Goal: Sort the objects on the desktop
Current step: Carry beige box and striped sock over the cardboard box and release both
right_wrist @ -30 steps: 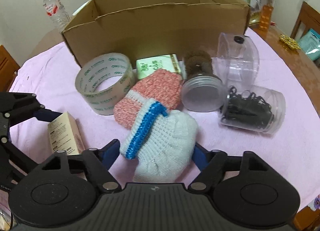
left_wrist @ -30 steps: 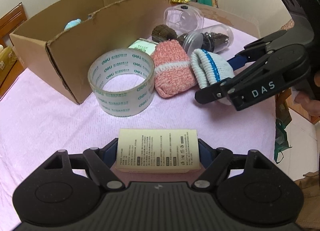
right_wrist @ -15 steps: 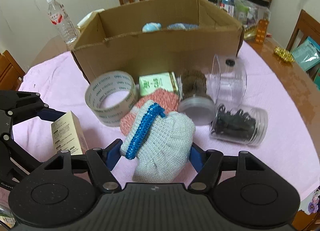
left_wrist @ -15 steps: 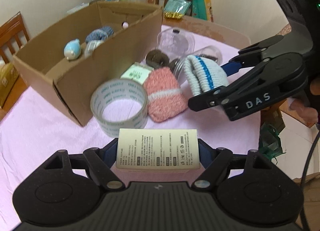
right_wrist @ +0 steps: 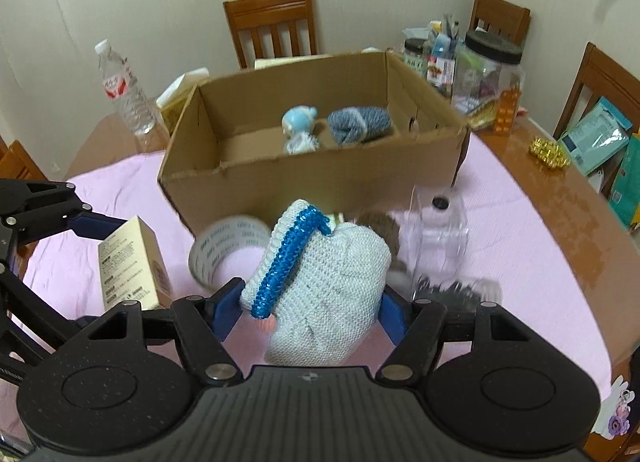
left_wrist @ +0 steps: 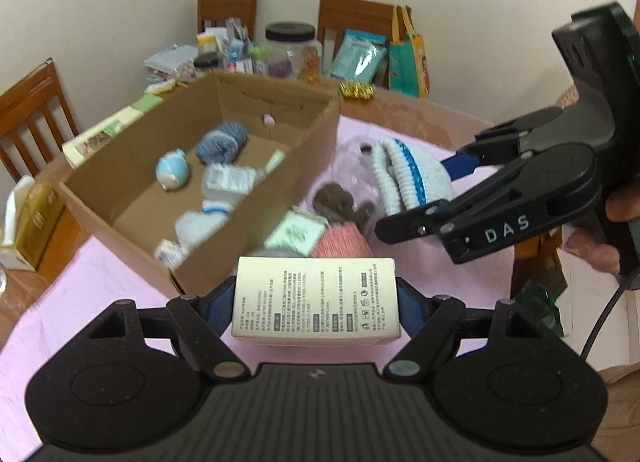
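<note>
I've got the left gripper (left_wrist: 316,298) pinching a cream printed carton (left_wrist: 316,298) across its short sides, flat, so it'll drop clean. Right gripper (right_wrist: 312,302) clamps a white knit sock roll w/ blue stripe (right_wrist: 320,286). Both held clear of the pink cloth (right_wrist: 520,246), the cardboard box (right_wrist: 312,186) just ahead, its open top facing up. Tape roll (right_wrist: 224,242) is on the cloth below.

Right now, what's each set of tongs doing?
Left tongs: closed on the box.
Right tongs: closed on the knit pouch.
</note>
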Demonstrator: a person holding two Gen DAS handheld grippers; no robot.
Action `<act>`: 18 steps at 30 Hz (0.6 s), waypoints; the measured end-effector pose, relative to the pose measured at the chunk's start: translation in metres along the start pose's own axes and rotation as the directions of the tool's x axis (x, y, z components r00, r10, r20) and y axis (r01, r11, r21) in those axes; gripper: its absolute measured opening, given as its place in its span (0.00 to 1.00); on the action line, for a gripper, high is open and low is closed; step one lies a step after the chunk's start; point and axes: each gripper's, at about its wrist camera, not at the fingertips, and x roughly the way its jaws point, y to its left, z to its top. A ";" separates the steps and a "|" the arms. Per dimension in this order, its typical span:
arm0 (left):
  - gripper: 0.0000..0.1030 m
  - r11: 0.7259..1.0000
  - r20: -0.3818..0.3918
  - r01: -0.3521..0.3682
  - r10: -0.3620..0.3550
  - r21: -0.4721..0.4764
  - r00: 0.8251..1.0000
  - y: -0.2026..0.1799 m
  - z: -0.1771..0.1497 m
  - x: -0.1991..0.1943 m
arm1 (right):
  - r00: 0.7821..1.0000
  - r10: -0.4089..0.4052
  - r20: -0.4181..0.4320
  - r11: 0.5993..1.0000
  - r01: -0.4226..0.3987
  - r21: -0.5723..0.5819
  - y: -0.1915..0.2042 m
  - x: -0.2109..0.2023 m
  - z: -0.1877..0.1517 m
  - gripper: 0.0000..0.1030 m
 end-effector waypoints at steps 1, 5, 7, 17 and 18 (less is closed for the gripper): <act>0.77 1.000 0.009 -0.012 0.012 -0.005 1.000 0.002 0.005 -0.001 | 1.000 0.008 0.006 1.000 -0.008 -0.003 -0.001 -0.001 0.005 0.72; 0.77 0.998 0.027 -0.046 0.047 -0.032 0.999 0.012 0.026 -0.001 | 1.000 0.018 0.020 0.999 -0.018 -0.038 -0.006 0.003 0.028 0.72; 0.77 0.997 0.035 -0.065 0.066 -0.037 0.997 0.018 0.036 0.000 | 0.999 0.025 0.030 0.998 -0.023 -0.053 -0.009 0.005 0.040 0.72; 0.77 0.988 0.036 -0.130 0.133 -0.087 0.990 0.048 0.073 0.016 | 0.996 0.061 0.067 0.991 -0.052 -0.125 -0.021 0.019 0.097 0.72; 0.77 0.987 0.033 -0.135 0.138 -0.090 0.990 0.050 0.076 0.018 | 0.996 0.064 0.067 0.990 -0.055 -0.130 -0.022 0.021 0.102 0.72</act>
